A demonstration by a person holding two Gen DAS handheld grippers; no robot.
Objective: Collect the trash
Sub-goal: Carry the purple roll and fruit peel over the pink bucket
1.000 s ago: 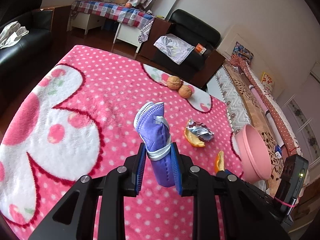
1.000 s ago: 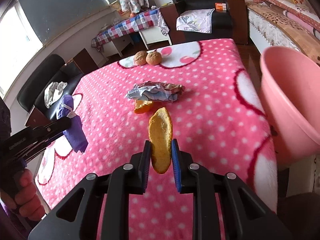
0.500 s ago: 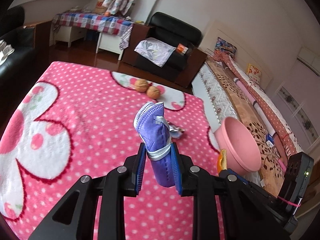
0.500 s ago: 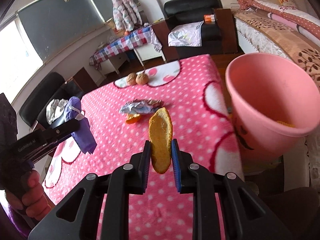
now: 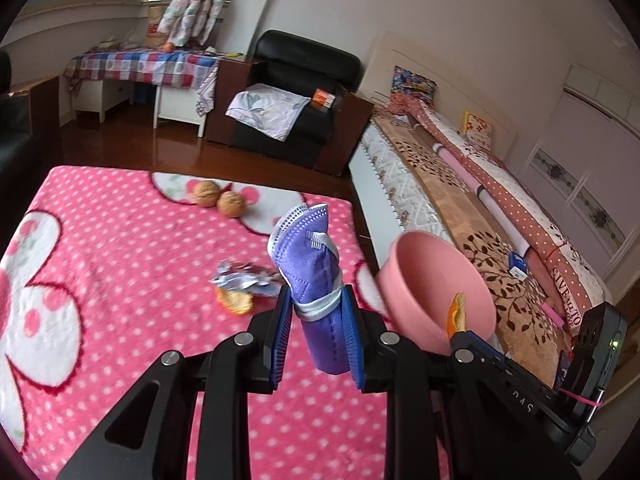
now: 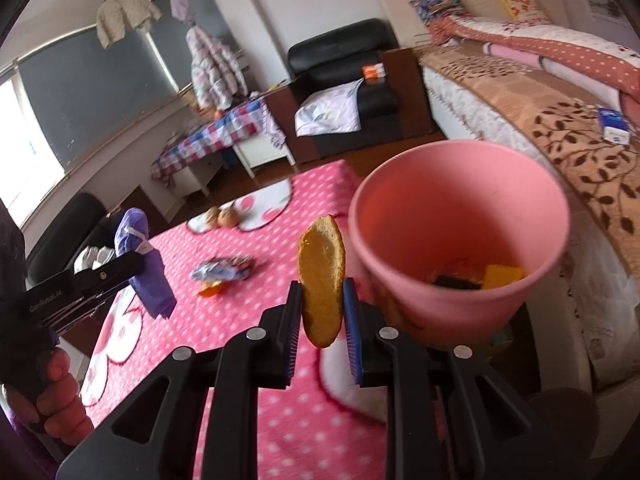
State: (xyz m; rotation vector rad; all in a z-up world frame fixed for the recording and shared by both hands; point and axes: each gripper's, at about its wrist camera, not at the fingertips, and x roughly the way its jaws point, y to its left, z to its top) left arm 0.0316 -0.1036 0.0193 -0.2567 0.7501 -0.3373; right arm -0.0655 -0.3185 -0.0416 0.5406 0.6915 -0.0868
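My left gripper (image 5: 316, 336) is shut on a folded purple face mask (image 5: 312, 268) and holds it above the pink dotted blanket (image 5: 120, 272). My right gripper (image 6: 320, 320) is shut on an orange peel (image 6: 321, 276), held up just left of the pink bin (image 6: 460, 240). The bin also shows in the left wrist view (image 5: 432, 284), off the table's right edge, with the peel (image 5: 457, 314) in front of it. Some trash lies in the bin's bottom (image 6: 480, 276). A crumpled foil wrapper (image 5: 244, 276) and another orange peel (image 5: 236, 302) lie on the blanket.
Two walnuts (image 5: 219, 198) sit at the far end of the blanket. A bed (image 5: 500, 216) runs along the right, behind the bin. A black armchair (image 5: 296, 92) and a checkered side table (image 5: 148, 68) stand farther back. The left gripper also appears in the right wrist view (image 6: 140, 272).
Both grippers have moved right toward the pink bin with their loads still held. The bin now looms large beside the orange peel.
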